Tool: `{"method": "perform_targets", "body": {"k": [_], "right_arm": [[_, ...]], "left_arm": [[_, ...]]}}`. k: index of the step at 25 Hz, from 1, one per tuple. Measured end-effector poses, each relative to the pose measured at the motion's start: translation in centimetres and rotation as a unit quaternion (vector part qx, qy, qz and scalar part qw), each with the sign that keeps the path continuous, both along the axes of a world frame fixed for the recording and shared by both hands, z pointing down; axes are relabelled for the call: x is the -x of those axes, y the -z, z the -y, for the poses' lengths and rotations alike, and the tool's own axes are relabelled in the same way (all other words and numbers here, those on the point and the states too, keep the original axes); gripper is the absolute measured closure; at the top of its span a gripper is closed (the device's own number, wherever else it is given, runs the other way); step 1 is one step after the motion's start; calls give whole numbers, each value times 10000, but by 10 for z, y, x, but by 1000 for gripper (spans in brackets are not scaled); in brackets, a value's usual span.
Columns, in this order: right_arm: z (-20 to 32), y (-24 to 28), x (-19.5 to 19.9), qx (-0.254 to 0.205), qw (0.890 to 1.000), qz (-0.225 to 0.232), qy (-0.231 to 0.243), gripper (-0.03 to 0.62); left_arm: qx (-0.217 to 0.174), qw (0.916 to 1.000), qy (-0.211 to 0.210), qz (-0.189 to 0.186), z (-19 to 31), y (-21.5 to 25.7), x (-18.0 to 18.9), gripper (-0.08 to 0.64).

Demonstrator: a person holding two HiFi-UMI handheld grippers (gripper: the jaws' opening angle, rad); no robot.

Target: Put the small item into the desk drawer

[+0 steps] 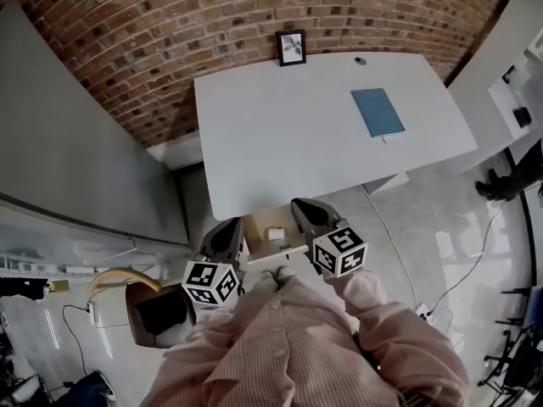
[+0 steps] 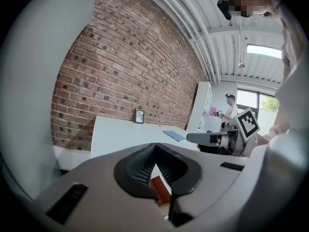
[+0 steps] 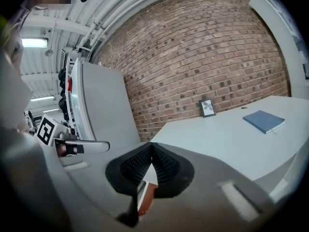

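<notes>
Centrally, the white desk [image 1: 322, 142] fills the middle of the frame, with the brick wall [image 1: 212, 24] above it. Below its near edge the desk drawer [image 1: 257, 225] stands pulled out, between the two tongs. The left gripper [image 1: 227, 227], lower left of centre, and the right gripper [image 1: 304, 209], just right of centre, both have their jaws pressed together on nothing. The small item [image 1: 276, 234], a pale lump, lies inside the drawer. The likely risk is in closing. Narrow, shut tips could slip off the drawer front, and a hard shove could jolt the item about.
</notes>
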State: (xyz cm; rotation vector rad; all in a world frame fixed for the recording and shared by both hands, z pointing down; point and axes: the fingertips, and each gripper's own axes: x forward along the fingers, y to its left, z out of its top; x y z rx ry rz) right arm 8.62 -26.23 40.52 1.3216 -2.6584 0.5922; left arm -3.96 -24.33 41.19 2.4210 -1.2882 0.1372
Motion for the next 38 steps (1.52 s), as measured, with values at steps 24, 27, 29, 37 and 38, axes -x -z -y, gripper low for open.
{"method": "perform_targets", "body": {"k": [24,27,29,37,38], "right_arm": [[25,93,-52,-909,9901,806,-702,586],[29,95,-53,-930,9901,764,-721,588],[30,95,-53,-942,9903,723,-724,588],[32,93,-57,-924,9900,725,-780,588],[32,92,-58,-923,9899,725,-799,588]], "left_arm": [[-1173,9900,784,67,36,89,47,559],[-1184,9894,831,87,38,90,51,559],[-1186,9893,845,111,39,89,52,559],[-1117,9904,816,68,43,86,48,558],[-1117,9904,809,75,43,85,48,559]]}}
